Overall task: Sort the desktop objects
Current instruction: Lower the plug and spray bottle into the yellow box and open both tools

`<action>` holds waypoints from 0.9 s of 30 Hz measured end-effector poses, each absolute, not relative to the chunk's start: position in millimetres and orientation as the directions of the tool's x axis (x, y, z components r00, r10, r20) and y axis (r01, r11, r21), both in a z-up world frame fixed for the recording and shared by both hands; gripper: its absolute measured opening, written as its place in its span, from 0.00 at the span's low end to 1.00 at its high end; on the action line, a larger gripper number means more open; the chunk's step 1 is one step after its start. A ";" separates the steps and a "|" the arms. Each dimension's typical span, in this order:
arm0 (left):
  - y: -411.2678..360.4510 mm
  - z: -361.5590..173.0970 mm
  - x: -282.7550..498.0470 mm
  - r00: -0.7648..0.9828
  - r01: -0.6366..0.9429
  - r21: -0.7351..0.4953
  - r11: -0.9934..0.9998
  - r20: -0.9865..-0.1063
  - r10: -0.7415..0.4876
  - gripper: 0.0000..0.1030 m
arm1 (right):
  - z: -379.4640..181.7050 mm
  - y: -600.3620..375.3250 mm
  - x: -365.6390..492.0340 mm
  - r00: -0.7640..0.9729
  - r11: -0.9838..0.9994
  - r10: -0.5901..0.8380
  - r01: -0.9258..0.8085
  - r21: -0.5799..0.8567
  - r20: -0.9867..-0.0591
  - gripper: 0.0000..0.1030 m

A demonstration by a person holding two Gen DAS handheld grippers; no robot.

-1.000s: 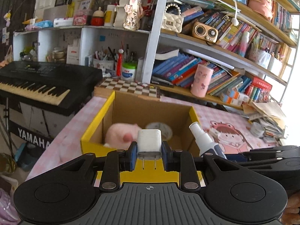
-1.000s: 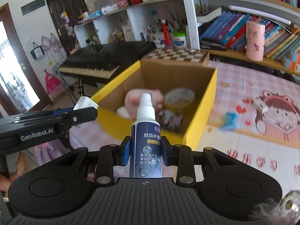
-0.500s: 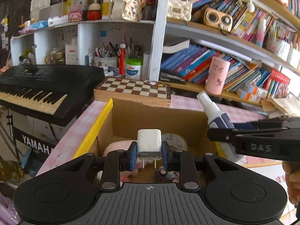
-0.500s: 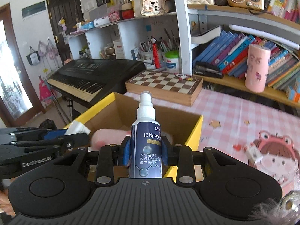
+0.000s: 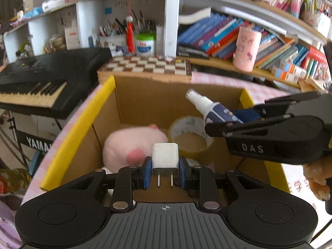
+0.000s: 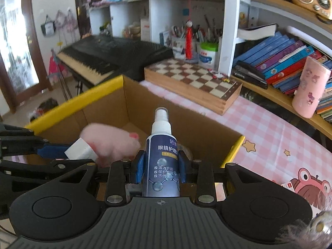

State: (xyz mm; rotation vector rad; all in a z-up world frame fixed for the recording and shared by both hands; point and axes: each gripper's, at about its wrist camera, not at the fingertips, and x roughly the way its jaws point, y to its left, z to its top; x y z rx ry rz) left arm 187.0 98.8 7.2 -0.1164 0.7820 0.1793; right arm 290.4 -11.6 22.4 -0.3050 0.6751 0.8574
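My left gripper [image 5: 165, 167] is shut on a white plug charger [image 5: 165, 159], prongs toward the camera, held over the open yellow-rimmed cardboard box [image 5: 78, 122]. My right gripper [image 6: 161, 167] is shut on a navy-and-white spray bottle [image 6: 162, 157], also over the box [image 6: 232, 153]; the bottle shows in the left wrist view [image 5: 209, 109] above the box's right side. Inside the box lie a pink plush toy [image 5: 128, 145] and a roll of tape [image 5: 189, 133]. The left gripper and charger [image 6: 79, 150] show at the left of the right wrist view.
A wooden chessboard box [image 6: 193, 84] stands behind the cardboard box on the pink checked tablecloth [image 6: 276, 132]. A black keyboard [image 5: 35, 83] stands to the left. A pink tumbler [image 6: 310, 91] and shelves of books [image 5: 217, 35] are behind.
Both grippers have moved forward and over the box, so its inside now shows. The spray bottle has come above the box's right part. Both grips are unchanged.
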 end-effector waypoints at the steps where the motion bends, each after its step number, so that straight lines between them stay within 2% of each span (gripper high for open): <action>1: 97.8 4.5 188.6 0.688 -0.201 -0.034 0.979 -0.716 0.117 0.24 | 19.0 -10.6 292.0 0.466 0.629 0.584 -0.778 0.007 -0.665 0.29; 6: 95.6 -4.6 195.7 0.666 -0.201 -0.028 0.979 -0.737 0.116 0.24 | 12.6 -4.1 293.5 0.456 0.594 0.573 -0.803 -0.038 -0.681 0.29; 11: 89.7 -15.6 203.9 0.621 -0.177 0.030 0.984 -0.772 0.136 0.24 | 5.3 6.6 291.9 0.474 0.538 0.533 -0.829 -0.152 -0.701 0.29; 19: 87.6 -19.3 208.0 0.612 -0.168 0.028 0.985 -0.780 0.127 0.24 | -6.0 12.9 288.5 0.497 0.419 0.471 -0.853 -0.311 -0.729 0.29; 27: 87.3 -12.0 201.8 0.651 -0.185 -0.001 0.983 -0.749 0.122 0.26 | -8.6 13.4 285.6 0.507 0.403 0.464 -0.851 -0.336 -0.727 0.30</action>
